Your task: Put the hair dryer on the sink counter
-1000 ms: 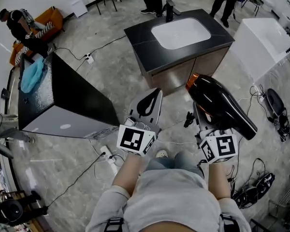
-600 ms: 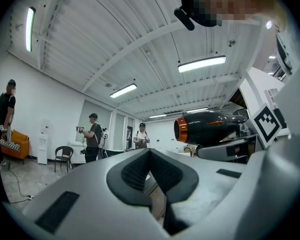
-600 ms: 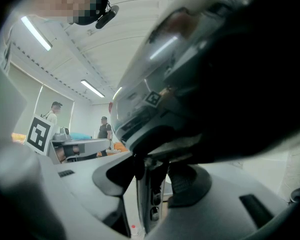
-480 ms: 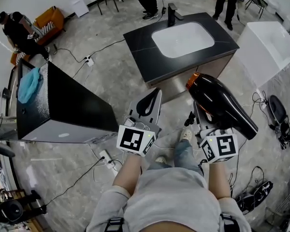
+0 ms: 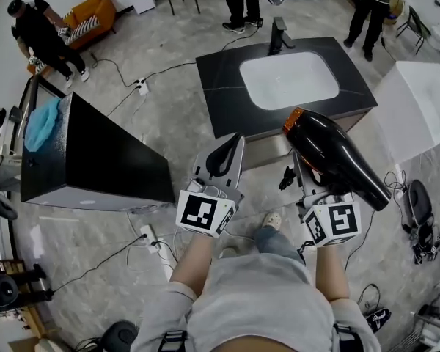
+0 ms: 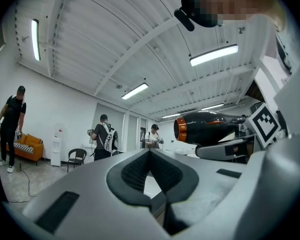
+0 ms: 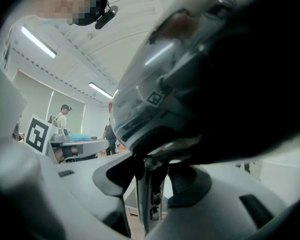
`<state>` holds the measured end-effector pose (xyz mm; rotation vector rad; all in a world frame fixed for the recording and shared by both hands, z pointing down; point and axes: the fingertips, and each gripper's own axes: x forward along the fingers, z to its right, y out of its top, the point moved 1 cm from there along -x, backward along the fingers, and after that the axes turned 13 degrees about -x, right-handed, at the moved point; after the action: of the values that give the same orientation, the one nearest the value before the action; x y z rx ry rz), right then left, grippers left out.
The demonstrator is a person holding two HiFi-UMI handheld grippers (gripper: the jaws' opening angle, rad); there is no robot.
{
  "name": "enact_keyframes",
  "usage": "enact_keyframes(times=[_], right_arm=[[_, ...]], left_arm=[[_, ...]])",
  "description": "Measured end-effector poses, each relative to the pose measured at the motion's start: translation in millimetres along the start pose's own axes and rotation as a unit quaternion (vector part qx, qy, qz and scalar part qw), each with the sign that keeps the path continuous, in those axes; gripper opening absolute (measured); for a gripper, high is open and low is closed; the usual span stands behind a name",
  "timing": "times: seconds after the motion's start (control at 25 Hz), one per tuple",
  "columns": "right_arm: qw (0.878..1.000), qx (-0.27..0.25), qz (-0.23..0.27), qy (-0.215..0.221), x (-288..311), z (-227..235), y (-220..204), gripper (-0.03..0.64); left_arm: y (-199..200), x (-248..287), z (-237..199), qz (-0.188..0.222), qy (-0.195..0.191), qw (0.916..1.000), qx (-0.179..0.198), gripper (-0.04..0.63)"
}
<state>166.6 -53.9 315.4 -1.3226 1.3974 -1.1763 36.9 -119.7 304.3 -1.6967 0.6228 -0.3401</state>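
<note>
The hair dryer (image 5: 336, 158) is black with an orange ring at its nozzle. It lies level above my right gripper (image 5: 302, 173), which is shut on its handle (image 7: 152, 194); the dryer's body (image 7: 215, 69) fills the top of the right gripper view. My left gripper (image 5: 235, 141) is beside it on the left, shut with nothing in it (image 6: 150, 154), and it sees the dryer (image 6: 210, 126) to its right. The sink counter (image 5: 220, 86) is a black island with a white basin (image 5: 288, 79) and a dark faucet (image 5: 279, 34), just beyond both grippers.
A black cabinet (image 5: 95, 152) with a blue cloth (image 5: 44, 123) stands at the left. A white box (image 5: 422, 105) is at the right. Cables and a power strip (image 5: 148, 235) lie on the floor. People (image 5: 40, 35) stand behind the counter and at the far left.
The sink counter and the black cabinet have drawn nearer in the head view as the person walks forward. Both grippers keep their pose, the dryer still held.
</note>
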Motion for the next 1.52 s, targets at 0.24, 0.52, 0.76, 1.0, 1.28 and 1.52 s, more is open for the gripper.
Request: enact_keyframes(times=[0.24,0.52,0.76,1.0,1.28,1.52], right_arm=[[0.999,-0.006,0.005,0.054,48,34,-2,0.193],[0.994,-0.006,0.013,0.108,85,55,-12,0.193],[0.989,-0.005,0.014,0.149,113,54,-21,0.193],[0.983,-0.004,0.011,0.182,139,42,-26,0.193],[0.979,0.005,0.001,0.205,180,28,-31,0.193],[0.977,0.019,-0.018,0.211,221,8,-41,0.193]], left_arm=[[-2,38,-19,0.007,0.058,0.9983,-0.002,0.012],[-10,61,-29,0.016,0.111,0.9937,0.004,0.012],[-22,68,-43,0.014,0.147,0.9891,0.000,0.012],[-23,72,-66,0.012,0.168,0.9857,-0.001,0.012],[-18,86,-103,0.011,0.175,0.9845,-0.001,0.012],[-19,93,-140,0.000,0.175,0.9845,-0.009,0.012]])
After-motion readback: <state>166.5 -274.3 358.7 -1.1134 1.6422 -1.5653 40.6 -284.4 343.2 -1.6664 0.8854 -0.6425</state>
